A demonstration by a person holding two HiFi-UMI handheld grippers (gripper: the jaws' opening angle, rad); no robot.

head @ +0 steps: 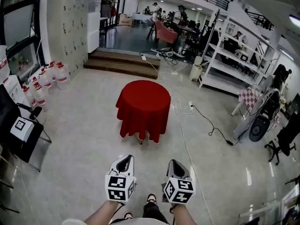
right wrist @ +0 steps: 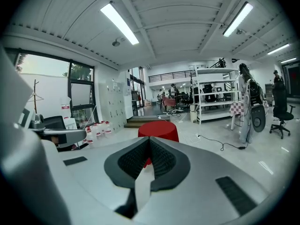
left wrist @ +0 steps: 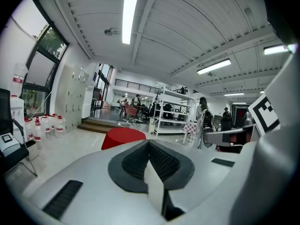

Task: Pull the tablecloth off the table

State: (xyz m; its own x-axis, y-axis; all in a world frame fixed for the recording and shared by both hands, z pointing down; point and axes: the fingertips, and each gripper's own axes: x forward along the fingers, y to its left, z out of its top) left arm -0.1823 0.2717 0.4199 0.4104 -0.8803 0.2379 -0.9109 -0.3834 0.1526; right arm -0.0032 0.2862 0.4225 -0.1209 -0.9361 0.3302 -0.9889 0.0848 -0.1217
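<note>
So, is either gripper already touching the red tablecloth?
No, the left gripper and right gripper sit well short of the tablecloth, across bare floor.

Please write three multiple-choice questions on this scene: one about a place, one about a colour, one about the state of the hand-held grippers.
1. Where is the tablecloth?
A. Draped in place, ahead of the left hand-held gripper and the right hand-held gripper, apart from both
B. In a heap beside the person's shoes
C. Hanging from one gripper

2. What colour is the tablecloth?
A. Blue
B. Red
C. White

3. How do the jaws of the two grippers stand?
A. Both wide open
B. Both closed on cloth
C. Both closed, nothing between them

Answers: 1 A, because the head view shows the cloth hanging evenly, far from both grippers. 2 B, because it is plain red in every view. 3 C, because each gripper view shows the pads together and empty.
</note>
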